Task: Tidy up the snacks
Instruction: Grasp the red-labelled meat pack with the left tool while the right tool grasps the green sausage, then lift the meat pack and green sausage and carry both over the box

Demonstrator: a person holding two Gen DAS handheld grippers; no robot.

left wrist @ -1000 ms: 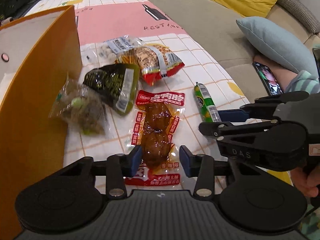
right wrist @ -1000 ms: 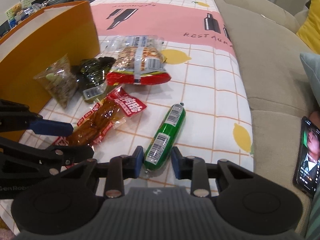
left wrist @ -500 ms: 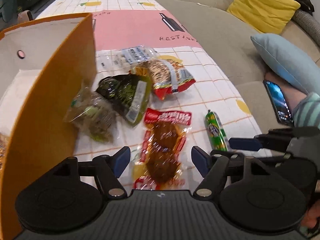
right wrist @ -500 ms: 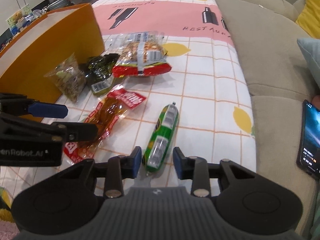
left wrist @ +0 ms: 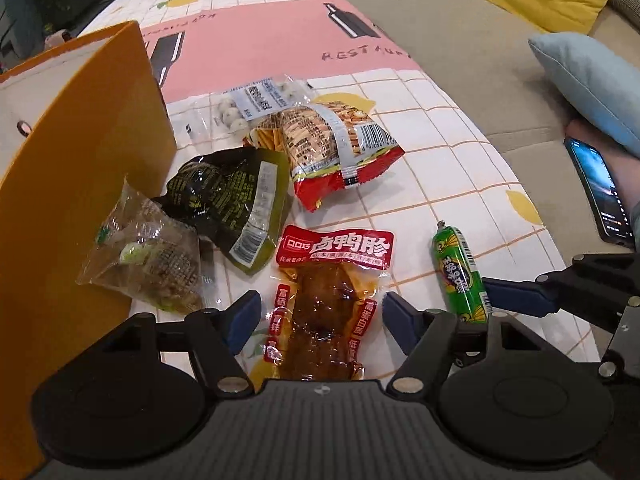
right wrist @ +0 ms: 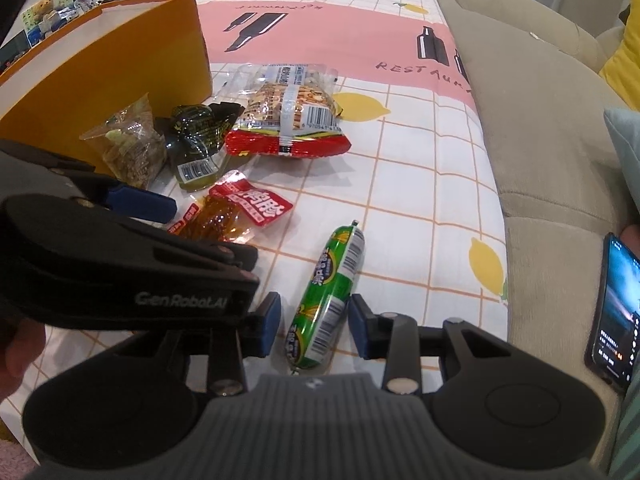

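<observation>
Snacks strewn on the worktop (left wrist: 452, 168) beside an orange box (left wrist: 80, 208) — none gripped yet. Pick-up step in hand, by the look of it. Left claw (left wrist: 320, 314) spread wide either side of a red vacuum pack of braised meat (left wrist: 326, 300), flat and glossy, pads apart from its edges. Right claw (right wrist: 314, 326) likewise parted around the near end of a green sausage stick (right wrist: 326, 294), plump, slick-wrapped, lying lengthwise between the fingers. Next, probably: lowering and closing on each, then across to the box — with care for the sausage rolling or slipping. Further off, near the box wall: a clear bag of greens (left wrist: 146, 256), a dark green pouch (left wrist: 236, 200), a red-edged cracker bag (left wrist: 328, 148).
</observation>
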